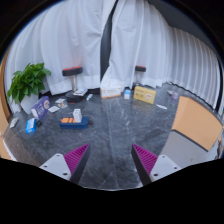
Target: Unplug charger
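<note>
A: What does the gripper (pixel 112 160) hold?

B: Nothing. Its two fingers stand apart, the pink pads (pixel 76 158) facing each other across an empty gap, above the dark marbled table (pixel 110 125).

A: Where is the charger?

B: It cannot be picked out with certainty. No plug, cable or socket is plainly visible. The likeliest region, as a judgement only, is the clutter at the table's far side, where small things lie too small to name.

A: What lies there?

B: To the far left, a potted plant (pixel 28 82), then a blue tray (pixel 72 122) with something orange in it, and a small blue thing (pixel 30 125) nearer the left edge. To the far right, a yellowish box (pixel 145 95). Behind all stand white curtains (pixel 75 45) and a stool (pixel 72 72).

A: Which relation governs the coming move?

B: Everything on the table lies ahead of the fingers and well apart from them; nothing stands between or just ahead of them. The bare tabletop separates tool from objects. The move, so judged, is a forward reach, veering left or right once the charger is found.

A: And the plug's long axis?

B: Not determinable here; the pull direction must wait for a closer view.
</note>
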### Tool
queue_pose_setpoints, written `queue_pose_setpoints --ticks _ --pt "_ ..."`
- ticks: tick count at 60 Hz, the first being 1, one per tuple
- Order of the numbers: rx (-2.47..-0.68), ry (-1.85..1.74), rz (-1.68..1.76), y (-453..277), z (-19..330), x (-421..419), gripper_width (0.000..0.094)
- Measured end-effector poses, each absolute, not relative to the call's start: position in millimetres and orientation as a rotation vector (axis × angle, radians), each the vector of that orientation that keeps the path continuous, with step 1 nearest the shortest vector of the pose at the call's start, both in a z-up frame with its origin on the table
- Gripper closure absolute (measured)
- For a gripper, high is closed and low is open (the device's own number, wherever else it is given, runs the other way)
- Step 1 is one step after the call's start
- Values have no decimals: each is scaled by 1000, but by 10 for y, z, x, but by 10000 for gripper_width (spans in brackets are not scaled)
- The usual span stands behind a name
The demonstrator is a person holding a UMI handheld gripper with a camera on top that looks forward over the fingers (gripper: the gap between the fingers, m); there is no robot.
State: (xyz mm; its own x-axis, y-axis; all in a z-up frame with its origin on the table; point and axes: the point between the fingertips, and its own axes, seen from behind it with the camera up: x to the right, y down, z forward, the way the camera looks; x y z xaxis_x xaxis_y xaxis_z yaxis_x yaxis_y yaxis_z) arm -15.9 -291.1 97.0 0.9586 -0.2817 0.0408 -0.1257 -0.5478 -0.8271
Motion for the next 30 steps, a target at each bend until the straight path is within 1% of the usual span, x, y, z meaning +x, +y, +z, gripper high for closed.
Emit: queue_pose_setpoints --ticks 11,23,26,28,30 --pt "-2081 216 -106 -1750 783 -847 86" --pt "-2021 209 -146 -622 492 -1008 92" --pt "-2018 203 -154 -455 404 -988 117" --pt "-2012 200 -164 -361 367 -1008 151" --pt "-2007 197 -172 -280 326 -1007 221"
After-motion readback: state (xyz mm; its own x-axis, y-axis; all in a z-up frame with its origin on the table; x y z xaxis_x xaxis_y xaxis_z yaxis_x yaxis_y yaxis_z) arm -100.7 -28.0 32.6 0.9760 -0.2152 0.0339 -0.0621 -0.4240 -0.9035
